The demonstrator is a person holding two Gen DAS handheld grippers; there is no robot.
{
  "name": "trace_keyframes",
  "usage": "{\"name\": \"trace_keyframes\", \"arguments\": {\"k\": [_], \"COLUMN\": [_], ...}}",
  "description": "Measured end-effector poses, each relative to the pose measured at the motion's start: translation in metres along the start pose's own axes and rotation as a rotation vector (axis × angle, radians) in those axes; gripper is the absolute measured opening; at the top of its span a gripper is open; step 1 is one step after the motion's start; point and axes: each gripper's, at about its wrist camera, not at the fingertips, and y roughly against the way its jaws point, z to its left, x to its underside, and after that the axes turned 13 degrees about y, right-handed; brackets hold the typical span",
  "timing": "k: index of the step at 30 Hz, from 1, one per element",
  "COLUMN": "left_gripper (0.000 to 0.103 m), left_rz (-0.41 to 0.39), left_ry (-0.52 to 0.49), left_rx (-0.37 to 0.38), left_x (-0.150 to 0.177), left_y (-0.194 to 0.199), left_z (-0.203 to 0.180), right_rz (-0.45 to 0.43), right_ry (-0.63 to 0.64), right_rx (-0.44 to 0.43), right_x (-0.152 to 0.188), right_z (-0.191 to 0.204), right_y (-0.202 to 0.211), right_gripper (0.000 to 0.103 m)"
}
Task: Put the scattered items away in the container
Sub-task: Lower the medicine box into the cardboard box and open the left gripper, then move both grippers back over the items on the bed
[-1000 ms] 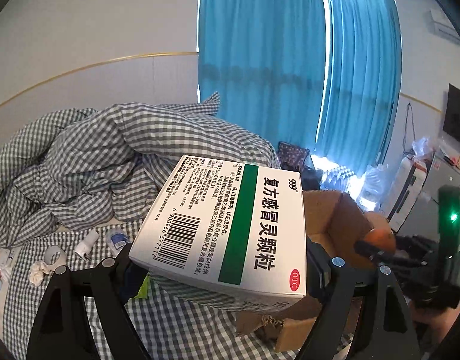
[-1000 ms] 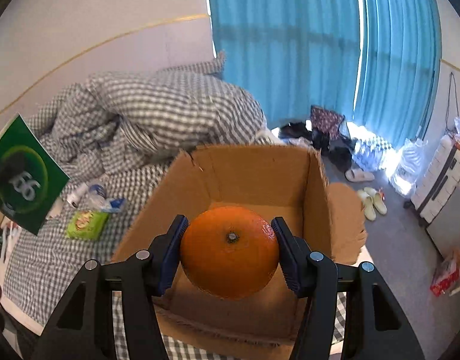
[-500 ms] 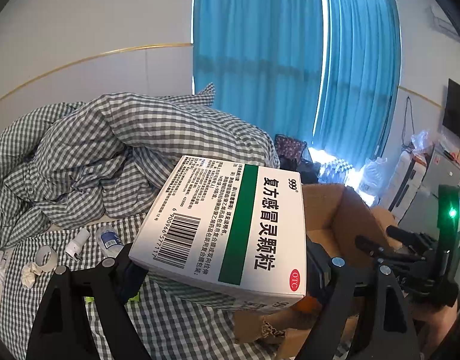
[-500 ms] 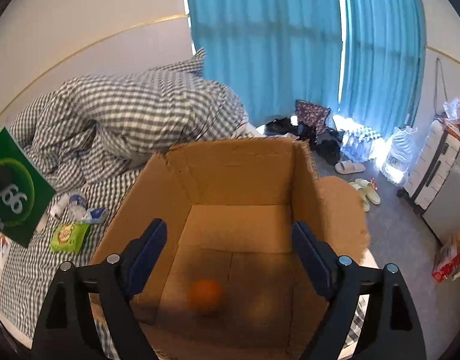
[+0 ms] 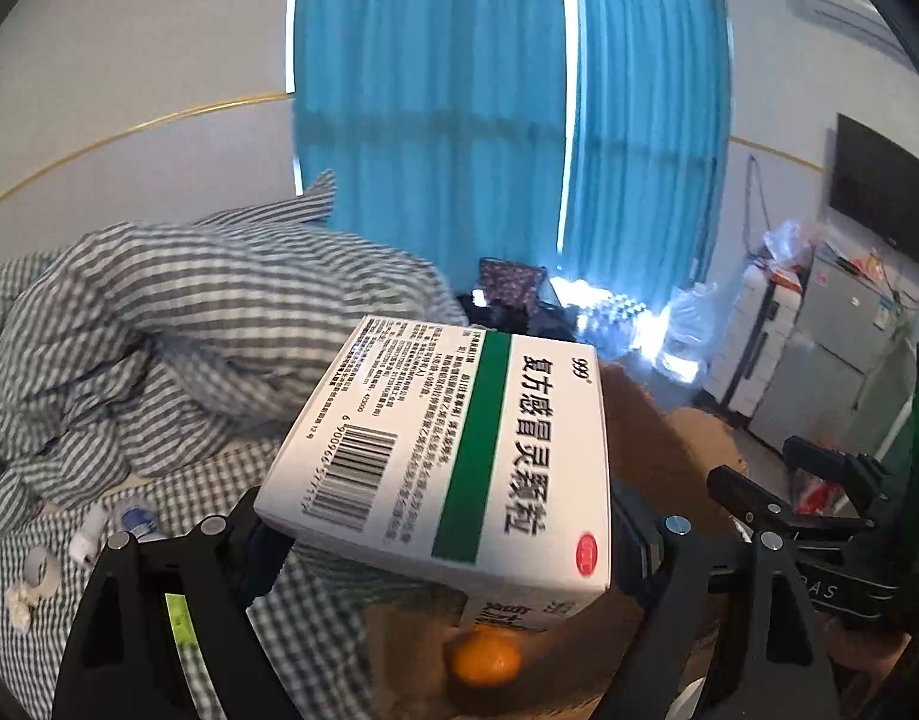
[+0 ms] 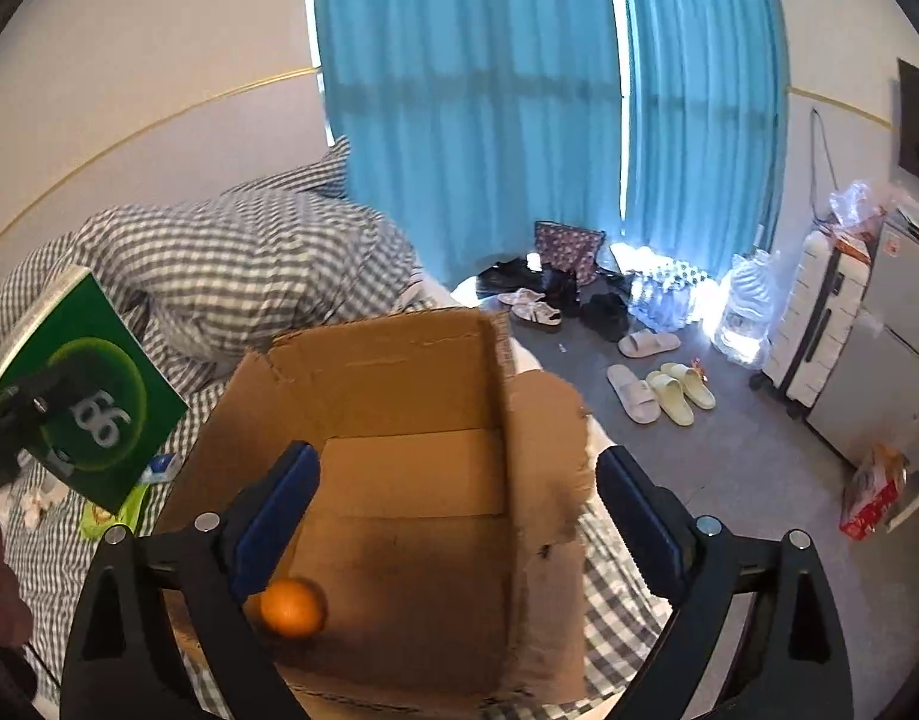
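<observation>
Cardboard, light and stiff, the medicine box [image 5: 453, 456] sits clamped across its sides in the left gripper [image 5: 453, 534], likely crushable if squeezed harder. It hangs just above the near-left edge of the carton [image 6: 399, 372]. The right gripper [image 6: 456, 498] gapes wide and empty over the carton, the orange [image 6: 293, 606] lying inside, near left.

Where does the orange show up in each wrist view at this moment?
Left wrist: the orange sits at bottom centre, under the held medicine box.
Right wrist: it lies lower left on the cardboard box floor, beside the open right gripper's left finger.
Shared landmark: the blue curtain.
</observation>
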Motion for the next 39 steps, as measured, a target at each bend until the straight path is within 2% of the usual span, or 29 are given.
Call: {"name": "trace_keyframes", "arguments": {"k": [1,3,10,16,26,29,34,39], "left_gripper": [0.090,0.103,0.103,0.103,0.103,0.103,0.103,0.103], "left_rz": [-0.002,-0.006,-0.015,-0.024,-0.093,-0.115,-0.134,-0.158], "left_ry": [-0.008,-0.020,-0.008,0.042,0.140,0.168,0.238,0.315], "left_rx": [0.005,0.003,-0.008,-0.048,-0.168,-0.219,-0.302,-0.418], "left_x": [-0.001,-0.004,-0.007,-0.006,-0.009,-0.007,0.004,0.024], "left_y": [-0.003,-0.008,-0.008,0.010,0.075,0.096,0.130,0.164], "left_z": [-0.006,-0.014,-0.013,0.021,0.123,0.159,0.226,0.296], "right_rz": [-0.001,-0.007,-0.030,-0.038,-0.097,-0.126,-0.153,-0.145], "right_ry": [-0.008,-0.022,-0.050,-0.016,0.036,0.073,0.137,0.232], "right_rx": [0.004,0.023,0.027,0.003,-0.081,-0.112,-0.177,-0.236], "right_x": [-0.001,-0.002,-0.003,-0.008,-0.031,-0.040,-0.054,-0.059], "right_z": [-0.004,-0.012,-0.022,-0.002,0.078,0.114,0.172,0.240], "right_y": [0.000,0.003,0.009,0.011,0.030,0.039,0.045,0.039], "right_gripper": [0.094,0.094,0.096,0.096,0.097,0.102,0.103,0.103]}}
